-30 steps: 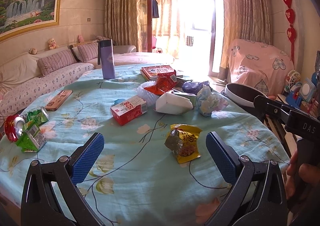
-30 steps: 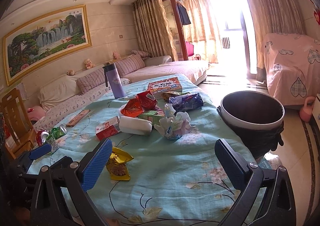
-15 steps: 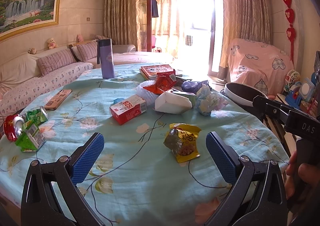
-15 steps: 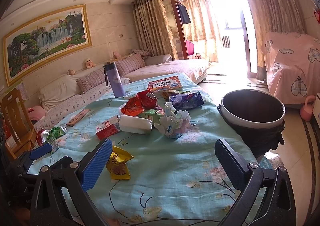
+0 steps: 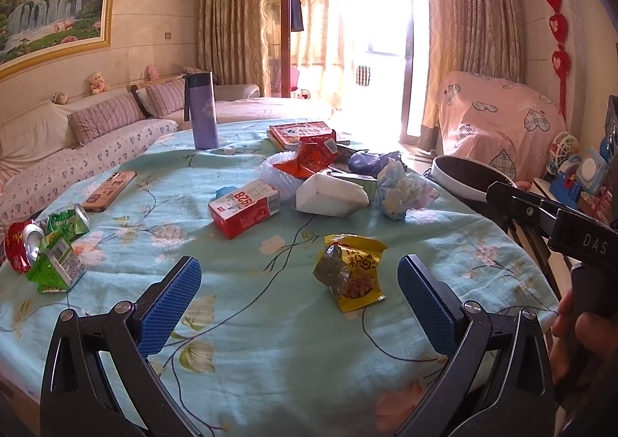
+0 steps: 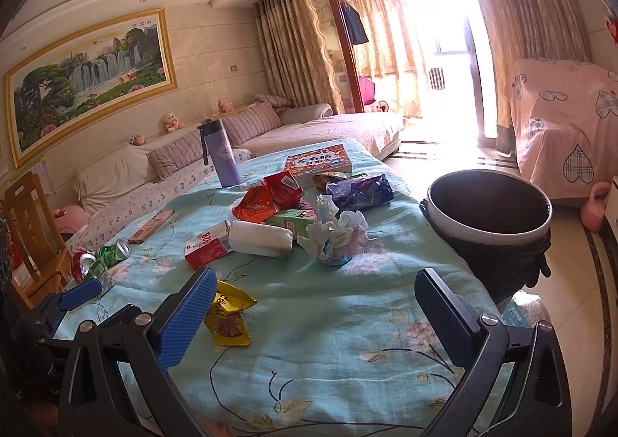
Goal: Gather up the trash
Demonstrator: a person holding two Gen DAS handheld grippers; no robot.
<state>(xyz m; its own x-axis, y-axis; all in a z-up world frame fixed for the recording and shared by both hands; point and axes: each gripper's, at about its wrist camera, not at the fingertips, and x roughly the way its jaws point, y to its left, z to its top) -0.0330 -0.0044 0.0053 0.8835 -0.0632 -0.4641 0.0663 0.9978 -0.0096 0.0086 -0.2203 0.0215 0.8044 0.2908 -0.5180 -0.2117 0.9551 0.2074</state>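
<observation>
- Nearest, the left gripper hovered over the tabletop with its jaws spread wide and nothing between them; the right gripper was likewise released and empty.
- Just beyond the left gripper lay a yellow snack wrapper, flat on the floral cloth, its long axis running from the near edge away toward the far side, the crumpled open end farther off. In the right wrist view the same wrapper sat just beside the left blue pad, partly hidden by it.
- At the left edge of the tabletop, well apart from the wrapper, rested a green carton tipped on its side, a crushed red can and a green can, close together.
- Farther in, a red-and-white carton lay on its side, its long axis slanted from near-left to far-right.
- Beside it sat a white packet, lengthwise across the view, and a ball of crumpled tissue to its right.
- Behind these were red snack bags over a white ribbed tray, then a dark blue bag and a book.
- A phone lay flat toward the left, and a purple flask stood upright at the far side.
- Off the right edge of the tabletop stood a trash bin, mouth open upward.
</observation>
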